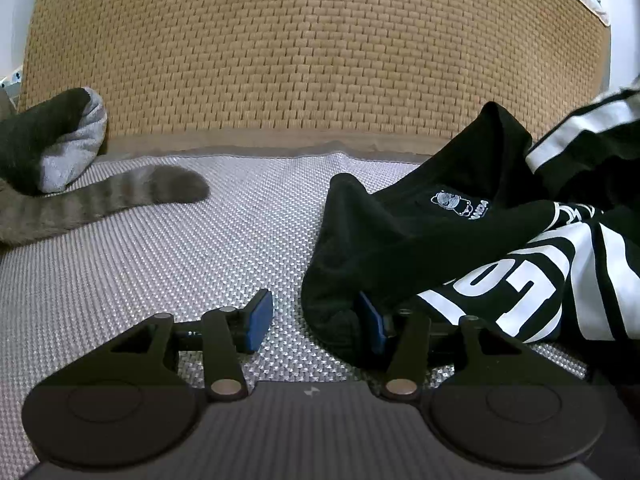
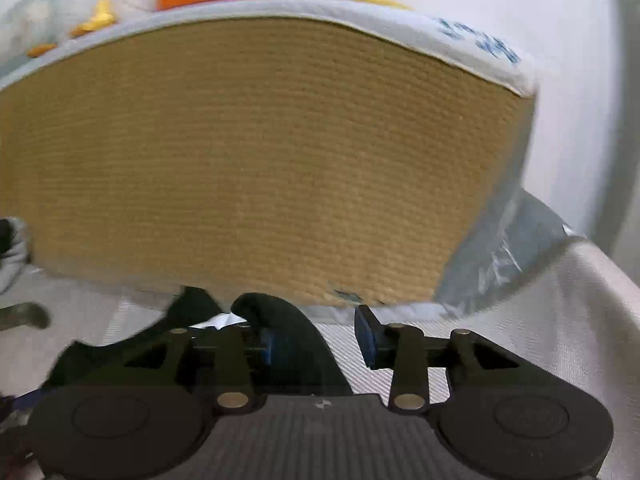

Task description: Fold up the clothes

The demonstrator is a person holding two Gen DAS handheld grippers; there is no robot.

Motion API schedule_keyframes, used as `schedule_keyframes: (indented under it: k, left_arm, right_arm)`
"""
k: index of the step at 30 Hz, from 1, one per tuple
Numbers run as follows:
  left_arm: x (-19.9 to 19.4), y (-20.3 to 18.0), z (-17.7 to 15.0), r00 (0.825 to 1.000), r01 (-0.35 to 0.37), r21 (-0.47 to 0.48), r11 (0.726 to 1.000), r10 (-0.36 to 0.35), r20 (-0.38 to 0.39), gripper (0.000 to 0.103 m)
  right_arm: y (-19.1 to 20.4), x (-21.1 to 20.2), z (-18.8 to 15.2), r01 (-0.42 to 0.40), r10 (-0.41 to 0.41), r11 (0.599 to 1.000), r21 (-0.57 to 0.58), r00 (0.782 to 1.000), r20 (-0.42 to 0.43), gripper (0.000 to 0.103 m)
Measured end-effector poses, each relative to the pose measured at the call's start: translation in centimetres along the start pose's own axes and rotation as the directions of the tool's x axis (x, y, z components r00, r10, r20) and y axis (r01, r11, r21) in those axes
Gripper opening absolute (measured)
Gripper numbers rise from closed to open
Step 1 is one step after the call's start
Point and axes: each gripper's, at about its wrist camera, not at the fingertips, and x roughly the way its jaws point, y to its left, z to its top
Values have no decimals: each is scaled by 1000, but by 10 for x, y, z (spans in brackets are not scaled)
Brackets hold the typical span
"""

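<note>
- Silvery woven matting (image 1: pixel 168 248) is serving as my work surface, backed by an upright tan wicker-textured panel (image 1: pixel 312 52) that is walling off the far side, so the clothes have a flat, bounded place to be spread.
- I am keeping the left gripper (image 1: pixel 316 320) low over the matting with its jaws parted about halfway; nothing is pinched between them. The black shirt with white lettering (image 1: pixel 460 232) is lying bunched to the right, its hem draping against the right-hand blue pad (image 1: pixel 370 322) only.
- I judge that I am holding it there to be ready to catch that near hem once the shirt needs flattening.
- I am looking through the right wrist camera at the right gripper (image 2: pixel 316 344), jaws partly open. A fold of the same black cloth (image 2: pixel 280 332) is rising beside the left pad and reaching into the gap, but the right pad (image 2: pixel 366 340) is standing clear of it, so I am not gripping.
- A grey-and-dark garment (image 1: pixel 60 140) is lying at the far left of the matting, well apart from the shirt, presumably waiting its turn.
- Folding, as I judge it, is hardly begun: the shirt is crumpled, not laid flat.
</note>
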Motion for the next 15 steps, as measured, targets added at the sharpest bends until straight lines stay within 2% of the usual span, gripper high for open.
schedule_keyframes:
  k: [1, 2, 5, 9, 12, 15]
  left_arm:
    - [0, 0, 0, 1000, 1, -2, 1000, -1, 0, 52]
    - [0, 0, 0, 1000, 1, -2, 1000, -1, 1, 52]
    - [0, 1, 0, 1000, 4, -7, 1000, -4, 3, 52]
    - [0, -1, 0, 1000, 4, -9, 1000, -4, 4, 53]
    - [0, 0, -1, 1000, 6, -11, 1000, -6, 4, 53]
    - [0, 0, -1, 1000, 8, -12, 1000, -8, 4, 53]
  right_arm:
    - [-6, 7, -4, -17, 18, 1000, 19, 999, -48, 19]
    - [-12, 8, -11, -18, 21, 999, 30, 996, -82, 16]
    - [-31, 4, -34, 9, -2, 999, 47, 989, -147, 16]
    - [-47, -21, -55, -30, 45, 996, 79, 981, -190, 16]
    - [-40, -46, -53, -55, 61, 998, 39, 983, -175, 16]
    - [-24, -62, -41, -81, 77, 996, -33, 989, -125, 23]
